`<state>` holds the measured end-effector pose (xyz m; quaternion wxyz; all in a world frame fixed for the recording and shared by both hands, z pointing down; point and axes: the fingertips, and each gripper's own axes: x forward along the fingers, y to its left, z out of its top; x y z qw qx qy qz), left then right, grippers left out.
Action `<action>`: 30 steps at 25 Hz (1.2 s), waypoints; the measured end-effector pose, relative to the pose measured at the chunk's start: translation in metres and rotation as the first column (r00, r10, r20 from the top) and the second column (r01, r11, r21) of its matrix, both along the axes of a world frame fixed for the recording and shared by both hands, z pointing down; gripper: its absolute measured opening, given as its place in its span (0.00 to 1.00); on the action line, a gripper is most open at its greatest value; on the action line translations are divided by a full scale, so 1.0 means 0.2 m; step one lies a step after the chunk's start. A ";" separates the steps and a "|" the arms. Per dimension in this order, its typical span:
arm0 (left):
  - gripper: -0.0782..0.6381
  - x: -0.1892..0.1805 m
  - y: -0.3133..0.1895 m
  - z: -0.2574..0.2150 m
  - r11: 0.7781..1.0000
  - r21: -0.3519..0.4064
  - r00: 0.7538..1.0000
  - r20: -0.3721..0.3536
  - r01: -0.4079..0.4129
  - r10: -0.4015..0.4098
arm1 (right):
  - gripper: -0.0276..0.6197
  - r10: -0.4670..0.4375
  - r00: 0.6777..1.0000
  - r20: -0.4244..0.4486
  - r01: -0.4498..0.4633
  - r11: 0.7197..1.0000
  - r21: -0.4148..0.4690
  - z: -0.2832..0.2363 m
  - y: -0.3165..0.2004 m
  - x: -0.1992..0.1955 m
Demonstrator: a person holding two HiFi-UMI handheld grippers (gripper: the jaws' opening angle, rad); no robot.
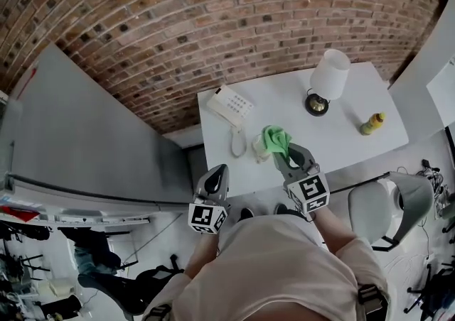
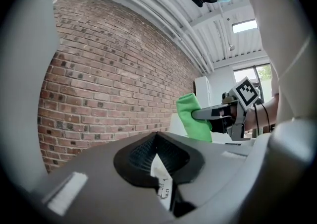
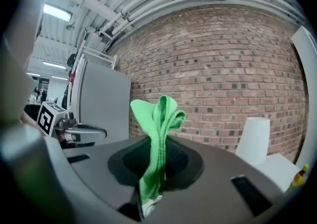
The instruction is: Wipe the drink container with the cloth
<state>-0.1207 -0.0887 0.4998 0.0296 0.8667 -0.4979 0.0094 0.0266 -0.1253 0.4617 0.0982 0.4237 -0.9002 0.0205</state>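
On the table [image 1: 284, 110], the telephone [image 1: 229, 107] sits at the left, the lamp [image 1: 330, 77] behind and right of centre, and the drink bottle [image 1: 372, 123] further right, nearer the front edge. The cloth [image 1: 276, 140] is pinched in the right gripper [image 1: 290, 153] at the table's near edge, just right of the telephone's cord [image 1: 238, 143]. The left gripper [image 1: 215, 176] (jaws together) is off the front left corner. A brick wall [image 1: 213, 14] stands behind the table.
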 end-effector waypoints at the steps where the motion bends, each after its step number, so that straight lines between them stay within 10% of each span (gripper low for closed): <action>1: 0.12 0.00 -0.01 -0.01 1.000 0.005 1.000 0.005 0.005 -0.005 | 0.11 0.007 1.000 0.009 -0.007 1.000 0.001 0.01 -0.01 0.01; 30: 0.12 0.01 -0.08 -0.17 0.997 0.069 1.000 0.011 0.019 -0.020 | 0.11 0.013 0.998 0.053 -0.010 0.999 -0.053 0.06 0.01 0.07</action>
